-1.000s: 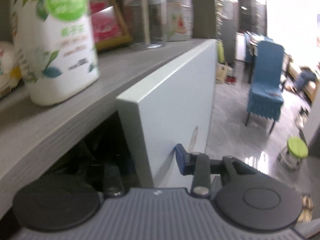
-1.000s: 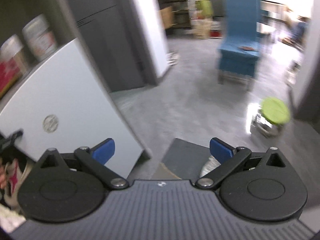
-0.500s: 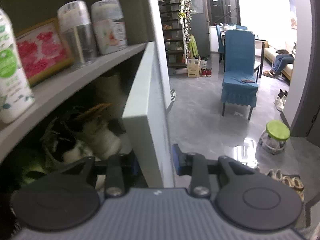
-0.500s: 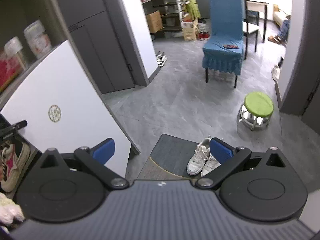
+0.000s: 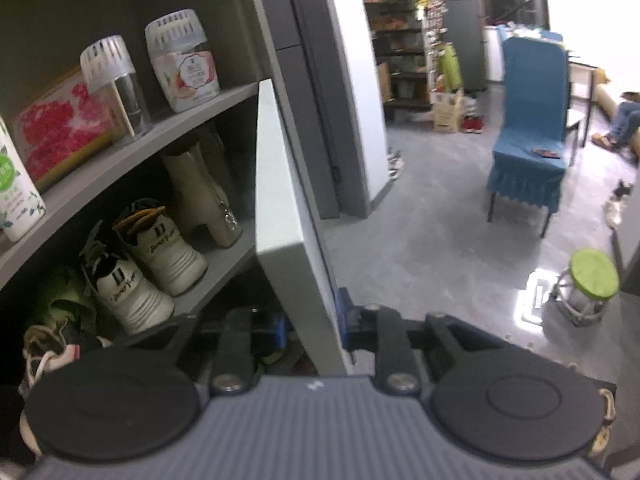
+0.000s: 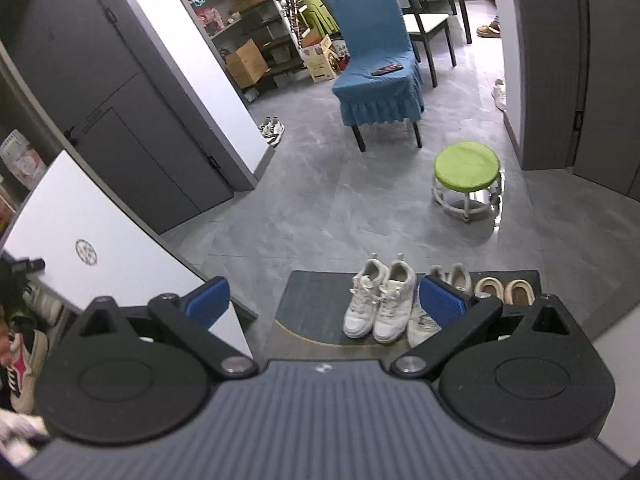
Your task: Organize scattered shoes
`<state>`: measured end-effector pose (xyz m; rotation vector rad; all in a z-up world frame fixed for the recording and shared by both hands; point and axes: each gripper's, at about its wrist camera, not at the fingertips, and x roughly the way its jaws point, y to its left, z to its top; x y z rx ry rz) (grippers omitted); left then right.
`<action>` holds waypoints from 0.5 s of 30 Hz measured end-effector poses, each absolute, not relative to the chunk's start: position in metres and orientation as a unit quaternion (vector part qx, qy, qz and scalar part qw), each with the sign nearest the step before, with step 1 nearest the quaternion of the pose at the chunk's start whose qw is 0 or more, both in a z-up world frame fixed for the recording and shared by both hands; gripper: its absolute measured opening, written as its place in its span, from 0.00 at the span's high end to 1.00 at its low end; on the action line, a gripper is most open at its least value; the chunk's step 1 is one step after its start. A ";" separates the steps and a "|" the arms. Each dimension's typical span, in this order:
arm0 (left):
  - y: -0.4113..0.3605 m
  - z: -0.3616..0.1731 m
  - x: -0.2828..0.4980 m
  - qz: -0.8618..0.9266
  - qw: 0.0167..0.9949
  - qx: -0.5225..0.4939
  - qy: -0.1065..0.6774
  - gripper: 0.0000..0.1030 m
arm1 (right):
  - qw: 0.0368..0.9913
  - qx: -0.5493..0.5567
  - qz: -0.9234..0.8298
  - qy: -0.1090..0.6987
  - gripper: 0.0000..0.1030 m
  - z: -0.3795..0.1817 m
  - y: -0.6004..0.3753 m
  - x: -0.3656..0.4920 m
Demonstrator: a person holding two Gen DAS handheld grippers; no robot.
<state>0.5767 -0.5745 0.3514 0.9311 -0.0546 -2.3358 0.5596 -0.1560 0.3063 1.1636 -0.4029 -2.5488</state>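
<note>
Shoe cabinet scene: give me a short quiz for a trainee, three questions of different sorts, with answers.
1. True or false: the right gripper holds a shoe.
2. What stands on the doormat? A white sneakers; B green stool; C blue chair.
3. What is between the pads of the left gripper?

Key: 1 false, it is open and empty. 2 A. 3 the cabinet door; the jaws have just been closing on its edge.

Glossy grey floor tiles (image 6: 320, 208), cloth-covered blue chair (image 6: 376, 56), matt white cabinet door (image 5: 276, 216)
</note>
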 end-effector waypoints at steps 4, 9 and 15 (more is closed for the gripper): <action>-0.543 0.354 0.538 -0.866 0.347 0.361 -0.002 0.78 | 0.112 0.402 -0.892 -0.176 0.00 0.293 -0.117 0.565; -0.515 0.361 0.480 -0.842 0.374 0.390 0.012 0.75 | 0.058 0.386 -0.897 -0.209 0.00 0.277 -0.079 0.579; -0.498 0.366 0.426 -0.821 0.396 0.410 0.034 0.73 | 0.019 0.376 -0.897 -0.230 0.00 0.263 -0.053 0.602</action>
